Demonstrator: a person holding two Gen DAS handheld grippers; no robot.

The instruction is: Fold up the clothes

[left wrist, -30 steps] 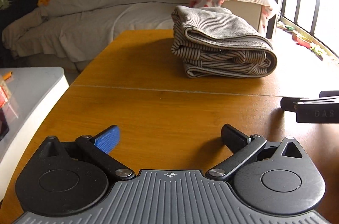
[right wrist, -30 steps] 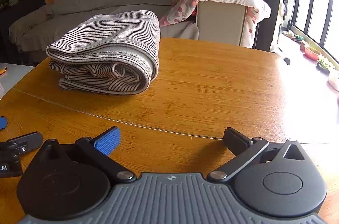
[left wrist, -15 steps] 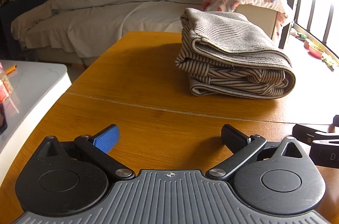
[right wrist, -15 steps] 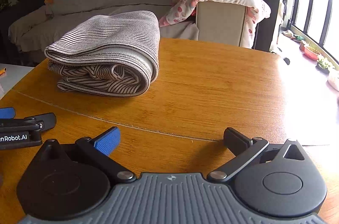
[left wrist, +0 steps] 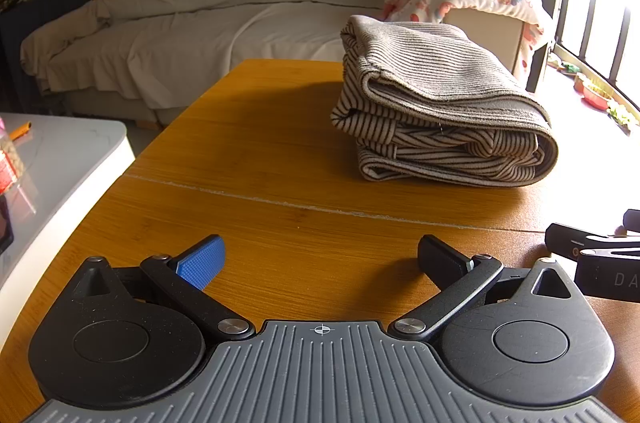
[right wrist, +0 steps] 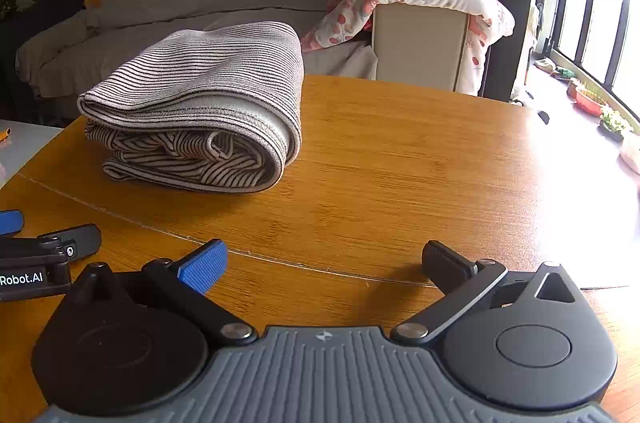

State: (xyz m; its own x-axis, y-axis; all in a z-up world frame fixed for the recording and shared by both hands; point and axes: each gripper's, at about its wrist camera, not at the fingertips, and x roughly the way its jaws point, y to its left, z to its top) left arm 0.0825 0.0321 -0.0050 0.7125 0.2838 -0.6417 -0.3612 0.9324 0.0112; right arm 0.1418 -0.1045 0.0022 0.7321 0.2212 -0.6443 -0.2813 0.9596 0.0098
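Striped garment [left wrist: 440, 111] folded into thick bundle on wooden table [left wrist: 260, 151]; left claw [left wrist: 320, 257], right claw [right wrist: 324, 259] both spread wide, empty

Beige black-striped garment [left wrist: 440, 111], orange-brown wooden table [left wrist: 260, 183].

each hand-held gripper [left wrist: 320, 259] [right wrist: 324, 261] has a ribbed grey base, black round housings, silver pivot screws, one blue pad, one black pad.

The left gripper [left wrist: 320, 259] has drawn nearer the folded garment [left wrist: 436, 107].
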